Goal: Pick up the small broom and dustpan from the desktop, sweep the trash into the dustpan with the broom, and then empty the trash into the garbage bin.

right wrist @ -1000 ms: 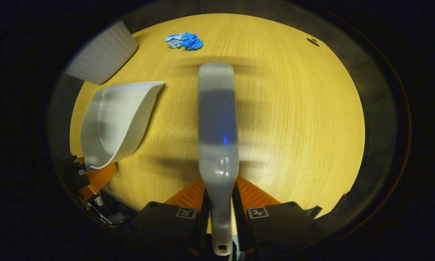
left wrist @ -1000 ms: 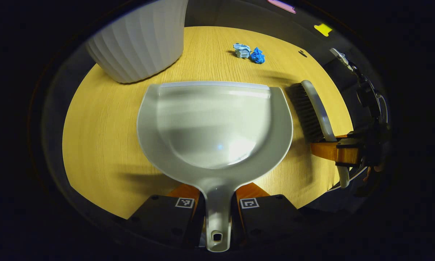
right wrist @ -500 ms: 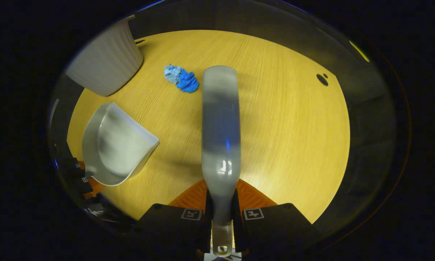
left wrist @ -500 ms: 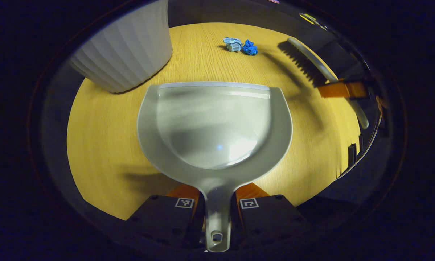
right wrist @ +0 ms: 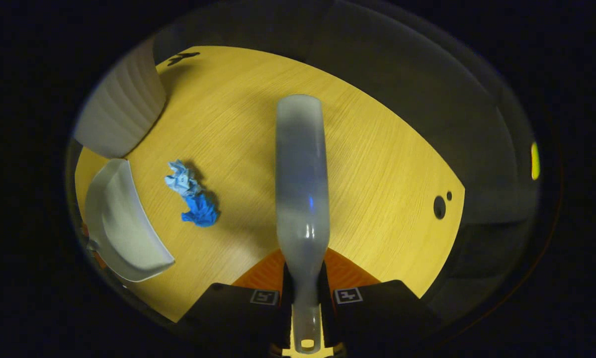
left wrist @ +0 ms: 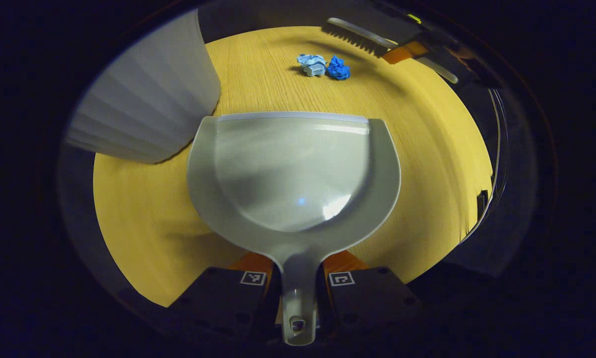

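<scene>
My left gripper [left wrist: 298, 271] is shut on the handle of the grey dustpan [left wrist: 293, 174], whose open lip faces two crumpled paper balls, one pale blue [left wrist: 311, 64] and one deep blue [left wrist: 338, 68], farther off on the wooden desktop [left wrist: 417, 149]. My right gripper [right wrist: 305, 288] is shut on the handle of the small grey broom [right wrist: 300, 169], seen from its back. In the left gripper view the broom [left wrist: 362, 36] hovers beyond the paper, bristles down, with the right gripper [left wrist: 407, 49] behind it. In the right gripper view the paper balls [right wrist: 191, 196] lie between the broom and the dustpan [right wrist: 119, 223].
A white ribbed garbage bin [left wrist: 143, 104] stands on the desk just left of the dustpan, also at the upper left of the right gripper view as the bin [right wrist: 119, 109]. Two dark round holes [right wrist: 440, 206] mark the desktop near its right edge. Dark booth wall lies beyond the desk.
The right gripper has carried the broom from beside the dustpan to the far side of the paper balls and turned toward them. The dustpan has shifted slightly closer to the bin and the paper.
</scene>
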Available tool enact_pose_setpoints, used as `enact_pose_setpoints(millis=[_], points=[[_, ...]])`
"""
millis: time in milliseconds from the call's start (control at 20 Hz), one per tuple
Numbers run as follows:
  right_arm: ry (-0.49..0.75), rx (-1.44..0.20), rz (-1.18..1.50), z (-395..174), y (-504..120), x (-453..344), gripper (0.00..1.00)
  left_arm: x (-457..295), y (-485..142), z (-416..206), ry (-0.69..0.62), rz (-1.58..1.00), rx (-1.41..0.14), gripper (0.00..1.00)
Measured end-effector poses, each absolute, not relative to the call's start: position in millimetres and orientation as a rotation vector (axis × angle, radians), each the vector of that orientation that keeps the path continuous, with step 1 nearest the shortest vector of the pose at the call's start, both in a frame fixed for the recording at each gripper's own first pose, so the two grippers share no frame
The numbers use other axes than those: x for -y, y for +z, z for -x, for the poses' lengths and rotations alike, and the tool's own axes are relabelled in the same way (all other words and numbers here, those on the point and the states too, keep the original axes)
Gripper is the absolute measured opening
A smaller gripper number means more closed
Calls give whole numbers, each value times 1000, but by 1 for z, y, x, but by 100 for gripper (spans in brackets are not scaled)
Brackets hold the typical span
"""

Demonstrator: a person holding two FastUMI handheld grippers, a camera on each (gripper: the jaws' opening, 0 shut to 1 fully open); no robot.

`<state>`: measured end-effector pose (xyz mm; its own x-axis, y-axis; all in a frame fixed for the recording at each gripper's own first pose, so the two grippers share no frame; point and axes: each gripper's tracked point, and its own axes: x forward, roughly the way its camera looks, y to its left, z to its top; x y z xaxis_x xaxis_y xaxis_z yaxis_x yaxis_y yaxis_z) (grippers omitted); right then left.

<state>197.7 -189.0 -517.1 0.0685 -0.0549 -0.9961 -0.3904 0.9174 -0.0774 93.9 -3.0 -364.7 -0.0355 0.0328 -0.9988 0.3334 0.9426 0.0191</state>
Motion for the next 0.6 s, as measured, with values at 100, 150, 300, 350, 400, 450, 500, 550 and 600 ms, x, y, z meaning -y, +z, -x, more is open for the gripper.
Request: enact_pose_setpoints(millis=[100, 150, 300, 350, 400, 450, 500, 550, 600], points=[[318, -1513, 369, -200, -528, 178, 27, 3, -364, -98, -263, -312, -1602, 30], [355, -1524, 372, -196, -534, 171, 27, 3, -365, -100, -270, -321, -1604, 30], [471, -1510, 454, -187, -542, 157, 27, 2, -365, -105, -297, -358, -1594, 29], [521, -1509, 458, -182, -543, 147, 23, 3, -365, -106, -314, -368, -1585, 30], [555, -1519, 463, -175, -542, 139, 20, 3, -365, -104, -339, -388, -1588, 30], [589, -1526, 462, -171, -539, 131, 27, 4, -365, -106, -365, -413, -1578, 30], [628, -1536, 456, -164, -536, 123, 27, 4, -367, -107, -390, -437, -1566, 29], [670, -1553, 461, -154, -531, 116, 27, 3, -369, -110, -402, -458, -1541, 30], [734, -1572, 469, -141, -524, 109, 27, 2, -370, -114, -402, -486, -1511, 29]])
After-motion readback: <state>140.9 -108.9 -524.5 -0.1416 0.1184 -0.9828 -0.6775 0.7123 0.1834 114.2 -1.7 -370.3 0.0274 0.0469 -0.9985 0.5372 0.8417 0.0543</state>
